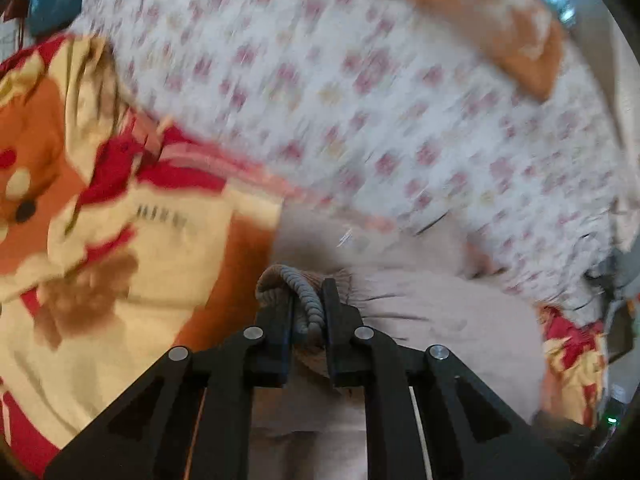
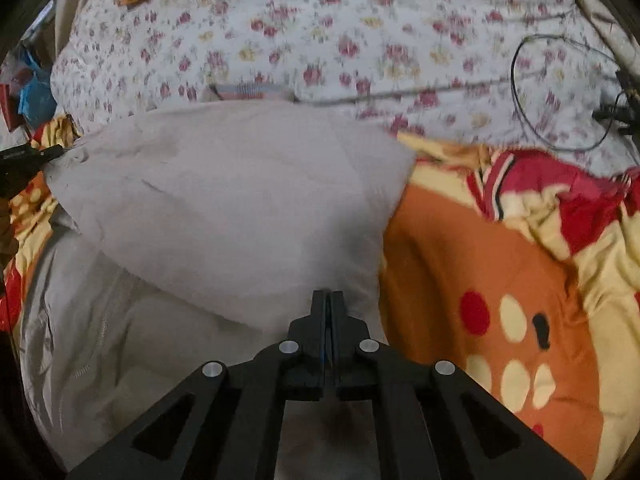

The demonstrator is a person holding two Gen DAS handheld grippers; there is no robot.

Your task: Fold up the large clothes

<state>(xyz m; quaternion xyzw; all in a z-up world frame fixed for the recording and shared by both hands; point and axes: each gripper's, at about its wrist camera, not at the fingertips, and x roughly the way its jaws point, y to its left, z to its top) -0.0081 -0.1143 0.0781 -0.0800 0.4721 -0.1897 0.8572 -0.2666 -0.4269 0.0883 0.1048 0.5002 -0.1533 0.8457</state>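
Observation:
A large pale grey garment (image 2: 224, 192) lies on a bed, one part lifted and stretched over the rest, with a zip line (image 2: 104, 320) on the lower layer. My left gripper (image 1: 308, 296) is shut on the garment's ribbed cuff or hem (image 1: 304, 288); the garment (image 1: 440, 320) spreads to its right. My right gripper (image 2: 328, 300) is shut on the near edge of the grey garment. The left gripper's tip also shows in the right wrist view (image 2: 36, 154), holding the garment's far left corner.
A floral white quilt (image 2: 360, 40) covers the back of the bed. An orange, cream and red cartoon blanket (image 2: 500, 280) lies under and beside the garment. A thin black cable loop (image 2: 560, 92) rests on the quilt at right. Blue items (image 2: 36, 92) sit far left.

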